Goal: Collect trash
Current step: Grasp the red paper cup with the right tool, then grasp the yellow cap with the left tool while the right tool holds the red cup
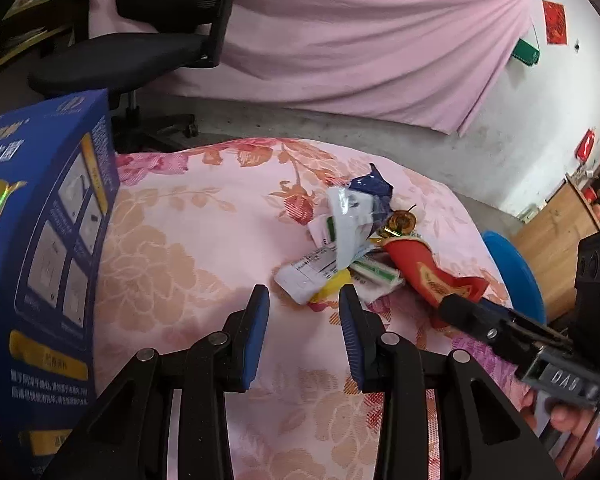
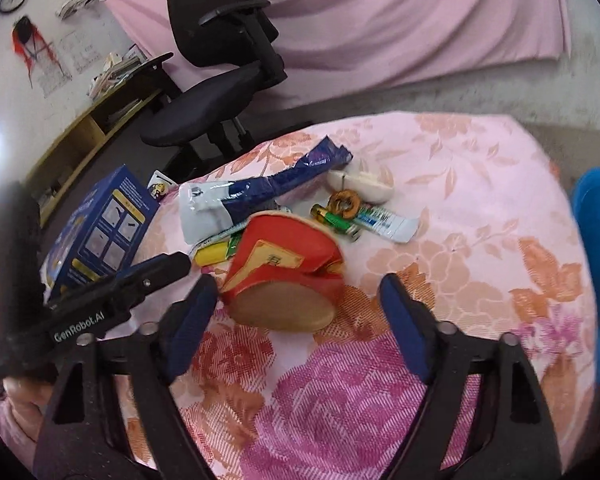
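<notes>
- Step: approach phase of trash pickup. Nothing grasped yet; both grippers sit at the near edge of the pile on the floral tabletop [image 2: 480,208].
- Right gripper [image 2: 300,292]: jaws wide apart, empty. The crushed red paper cup [image 2: 288,268] lies on its side between the fingertips, base toward the camera, just beside the left finger.
- Left gripper [image 1: 304,300]: jaws partly apart, empty. It points at the pile's near side; the yellow scrap [image 1: 332,286] and a white wrapper [image 1: 312,272] sit just past the tips at 12 o'clock.
- Judgement: the cup is the next target. The right gripper needs a short push forward, then a close across the cup wall. The cup is soft and already flattened, so it will probably deform; grip low and centred.
- Risk: the cup overlaps wrappers at its 10 o'clock, so lifting may drag them.
- Pile location: middle of the tabletop, at 12 o'clock from the right gripper.
- Count, right wrist view:
- 1 red cup
- 1 blue-and-white foil bag [image 2: 268,192], at 11 o'clock of the cup
- 1 green battery [image 2: 334,220], at 1 o'clock
- 1 small tube [image 2: 384,222], touching the battery
- 1 brown ring [image 2: 345,204], on top of the battery
- 1 white lump [image 2: 360,186] behind the ring; I can't tell what it is
- 1 yellow scrap
- 1 blue box [image 2: 100,232], at 9 o'clock, standing apart from the pile
- Bin: none clearly visible. The blue object [image 2: 598,272] at 3 o'clock may be one; cannot confirm.
</notes>
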Available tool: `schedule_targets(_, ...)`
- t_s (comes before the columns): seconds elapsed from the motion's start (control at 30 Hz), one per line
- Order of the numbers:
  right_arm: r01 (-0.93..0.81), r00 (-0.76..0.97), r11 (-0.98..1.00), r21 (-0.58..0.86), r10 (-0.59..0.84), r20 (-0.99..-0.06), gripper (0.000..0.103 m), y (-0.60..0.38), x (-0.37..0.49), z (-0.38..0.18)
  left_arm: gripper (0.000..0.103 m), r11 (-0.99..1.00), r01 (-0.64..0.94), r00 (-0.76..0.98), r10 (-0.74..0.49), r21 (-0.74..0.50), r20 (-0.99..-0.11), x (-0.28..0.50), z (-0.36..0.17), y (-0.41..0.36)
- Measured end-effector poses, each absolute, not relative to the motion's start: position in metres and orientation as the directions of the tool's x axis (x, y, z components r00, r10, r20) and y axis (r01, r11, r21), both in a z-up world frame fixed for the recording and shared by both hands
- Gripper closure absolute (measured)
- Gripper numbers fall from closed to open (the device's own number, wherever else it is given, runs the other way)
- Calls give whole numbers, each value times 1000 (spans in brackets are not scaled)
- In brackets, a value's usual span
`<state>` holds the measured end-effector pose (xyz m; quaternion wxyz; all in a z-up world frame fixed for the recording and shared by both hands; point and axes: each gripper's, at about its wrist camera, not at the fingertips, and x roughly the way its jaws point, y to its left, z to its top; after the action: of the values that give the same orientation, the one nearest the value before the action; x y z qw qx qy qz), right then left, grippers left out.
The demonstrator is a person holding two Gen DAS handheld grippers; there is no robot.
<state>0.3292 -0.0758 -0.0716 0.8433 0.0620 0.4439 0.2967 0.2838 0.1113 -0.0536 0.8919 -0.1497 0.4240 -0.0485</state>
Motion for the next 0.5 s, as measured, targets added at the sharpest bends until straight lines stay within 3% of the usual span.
schedule_targets(0.13, -419, 424, 814, 402, 567, -706, 16, -90, 334, -73, 72, 958, -12, 627, -217, -288, -748, 290, -54, 107)
schedule_targets(0.5, -365, 491, 875, 316, 470, -733, 16, -132, 331, -70, 72, 946, 70, 598, -293, -315, -746, 310, -61, 100)
